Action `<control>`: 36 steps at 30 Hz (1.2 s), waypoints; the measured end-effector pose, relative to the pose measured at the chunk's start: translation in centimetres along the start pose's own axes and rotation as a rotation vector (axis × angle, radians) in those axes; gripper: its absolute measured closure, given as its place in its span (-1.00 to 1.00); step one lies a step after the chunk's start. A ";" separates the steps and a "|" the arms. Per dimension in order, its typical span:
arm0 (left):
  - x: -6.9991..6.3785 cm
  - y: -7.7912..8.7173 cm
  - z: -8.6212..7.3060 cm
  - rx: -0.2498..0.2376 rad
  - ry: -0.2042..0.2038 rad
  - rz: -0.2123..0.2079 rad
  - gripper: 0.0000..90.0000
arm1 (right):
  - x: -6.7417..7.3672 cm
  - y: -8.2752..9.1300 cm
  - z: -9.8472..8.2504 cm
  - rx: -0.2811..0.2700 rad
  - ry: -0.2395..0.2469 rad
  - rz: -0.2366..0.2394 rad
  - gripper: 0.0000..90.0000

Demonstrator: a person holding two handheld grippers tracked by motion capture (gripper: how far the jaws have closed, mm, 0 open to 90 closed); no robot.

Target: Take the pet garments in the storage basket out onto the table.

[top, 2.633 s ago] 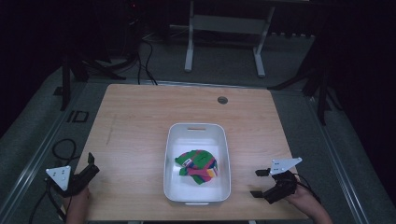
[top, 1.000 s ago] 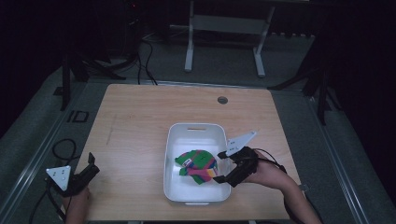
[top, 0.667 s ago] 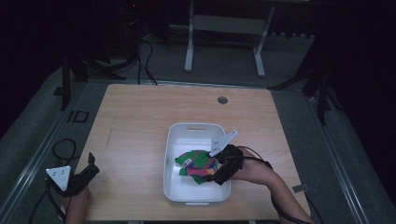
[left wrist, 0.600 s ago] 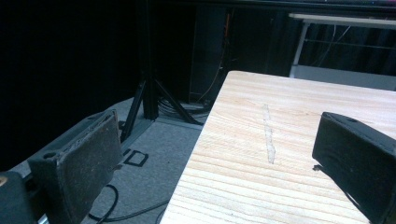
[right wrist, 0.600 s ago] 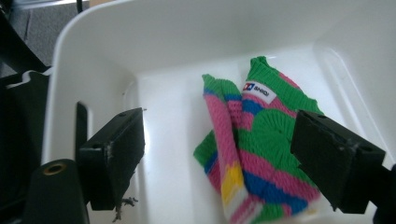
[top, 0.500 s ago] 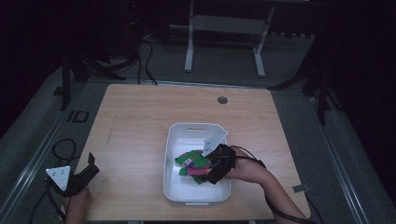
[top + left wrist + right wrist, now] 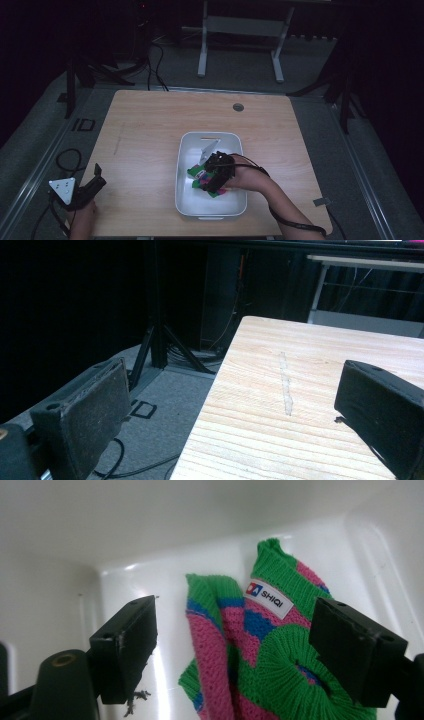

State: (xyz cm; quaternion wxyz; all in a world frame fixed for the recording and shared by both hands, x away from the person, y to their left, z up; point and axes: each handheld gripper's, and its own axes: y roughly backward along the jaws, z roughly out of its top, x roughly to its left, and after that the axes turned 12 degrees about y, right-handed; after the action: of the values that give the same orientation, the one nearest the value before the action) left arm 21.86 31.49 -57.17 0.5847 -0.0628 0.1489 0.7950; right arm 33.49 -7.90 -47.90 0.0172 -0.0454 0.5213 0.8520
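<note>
The right claw (image 7: 214,176) is down inside the white tub (image 7: 186,165) on the desk (image 7: 150,130), over a knitted cloth (image 7: 260,650) of green, pink and blue that lies bunched on the tub's floor; in the right gripper view its jaws stand wide, one each side of the knit, pads not pressing on it, and they have just been closing a little with the cloth between them. The step in hand looks to be taking hold of that cloth to lift it out.

To do it well: aim for a thick fold rather than a single edge; the raised ridge of pink and green left of the white label (image 7: 266,598) seems the best bite, since it stands proud of the floor; go low enough that the pads straddle the fold, but stop short of scraping the plastic; close fully before lifting, as loose knit gives under pressure and may slip; rise straight up until the cloth clears the rim, since a trailing end could snag the wall and drag the light tub along.

The left claw (image 7: 92,184) rests near the desk's front left corner, well apart from the tub, jaws wide with nothing between them; it could steady the tub if it shifts.
</note>
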 end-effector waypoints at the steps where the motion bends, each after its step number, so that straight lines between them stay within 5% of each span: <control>1: 0.0 0.0 0.0 0.001 0.001 0.000 -0.96 | -0.1 -0.2 0.1 0.012 -0.004 0.000 -0.58; 13: 0.0 0.0 0.0 0.001 -0.002 0.002 -0.96 | -0.4 -3.8 1.0 0.245 -0.022 -0.055 -0.47; 19: 0.0 0.0 0.0 0.002 -0.001 0.003 -0.96 | -0.4 -5.4 0.9 0.303 -0.013 -0.073 -0.16; 20: 0.0 0.0 0.0 0.002 0.000 0.004 -0.96 | -0.1 -5.3 0.9 0.304 0.010 -0.105 0.24; 24: 0.0 0.0 0.0 0.002 0.000 0.005 -0.96 | -0.1 -4.9 0.8 0.295 0.007 -0.134 0.50; 32: 0.0 0.0 0.0 0.002 0.001 0.006 -0.96 | 0.3 -2.0 1.1 0.191 0.003 -0.140 0.54; 36: 0.0 0.0 0.0 0.000 -0.001 0.008 -0.96 | 0.5 1.0 1.6 0.109 0.005 -0.152 0.54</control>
State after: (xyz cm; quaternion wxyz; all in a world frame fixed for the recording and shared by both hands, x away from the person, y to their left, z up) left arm 21.90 31.45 -57.18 0.5816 -0.0616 0.1491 0.7973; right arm 32.80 -7.00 -46.31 0.0829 -0.0860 0.5619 0.8185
